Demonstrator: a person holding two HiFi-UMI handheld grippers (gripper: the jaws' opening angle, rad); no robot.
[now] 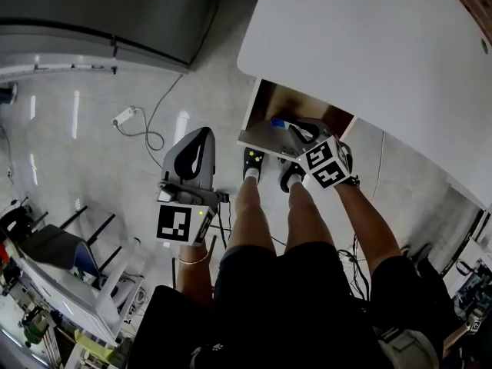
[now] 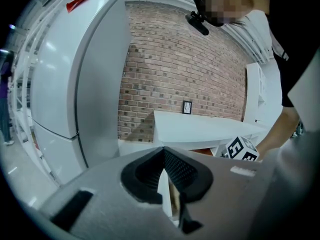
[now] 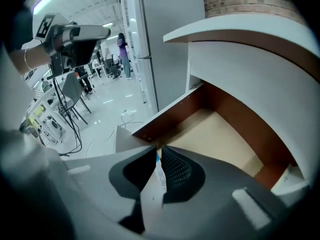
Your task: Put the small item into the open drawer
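**Packet over the drawer**
Your right tongs pinch a small white packet over the open drawer; your left tongs are pressed together, empty.

I count two grey handheld grippers, left gripper and right gripper; one flat white packet with a blue edge; one open white drawer with brown wooden walls; one white table, far right; one tall white refrigerator, far left; one white floor cable with a plug.
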